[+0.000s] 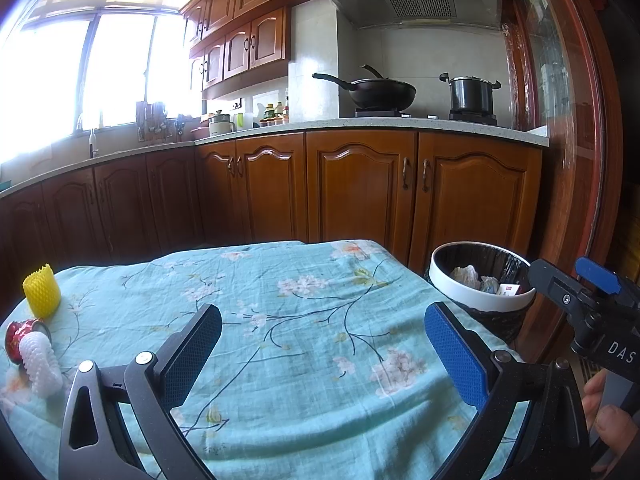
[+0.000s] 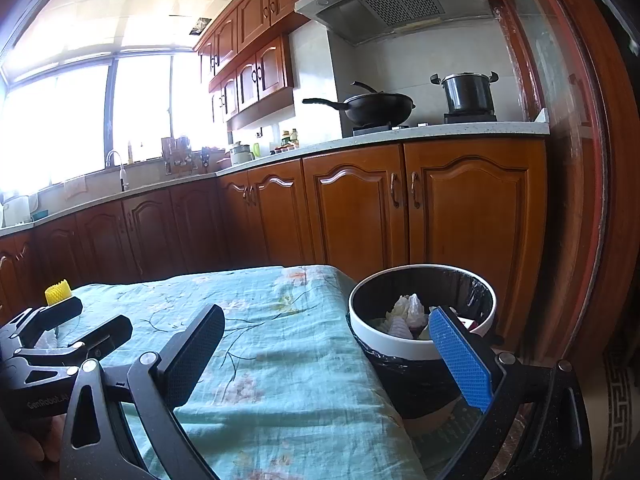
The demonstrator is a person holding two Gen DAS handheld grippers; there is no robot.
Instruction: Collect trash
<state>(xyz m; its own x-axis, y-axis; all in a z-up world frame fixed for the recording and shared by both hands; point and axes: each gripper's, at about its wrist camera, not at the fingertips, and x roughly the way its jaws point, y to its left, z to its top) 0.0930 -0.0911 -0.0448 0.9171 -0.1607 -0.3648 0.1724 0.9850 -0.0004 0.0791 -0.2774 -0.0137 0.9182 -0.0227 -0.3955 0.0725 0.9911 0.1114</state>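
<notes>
A table with a light blue floral cloth (image 1: 300, 320) fills the foreground. At its left edge lie a yellow foam net sleeve (image 1: 41, 291), a white foam net sleeve (image 1: 40, 362) and a red crushed can (image 1: 18, 336). A white-rimmed trash bin (image 1: 480, 284) with a black liner stands off the table's right side and holds crumpled paper (image 2: 408, 314). My left gripper (image 1: 324, 344) is open and empty above the cloth. My right gripper (image 2: 330, 344) is open and empty at the table's right edge, its blue finger in front of the bin (image 2: 420, 320). The yellow sleeve (image 2: 58, 291) also shows in the right wrist view.
Brown kitchen cabinets (image 1: 360, 188) and a counter run behind the table. A wok (image 1: 376, 92) and a pot (image 1: 470, 94) sit on the stove. A wooden door frame (image 1: 580, 160) stands right of the bin. The left gripper's body (image 2: 60, 332) shows at the right wrist view's left.
</notes>
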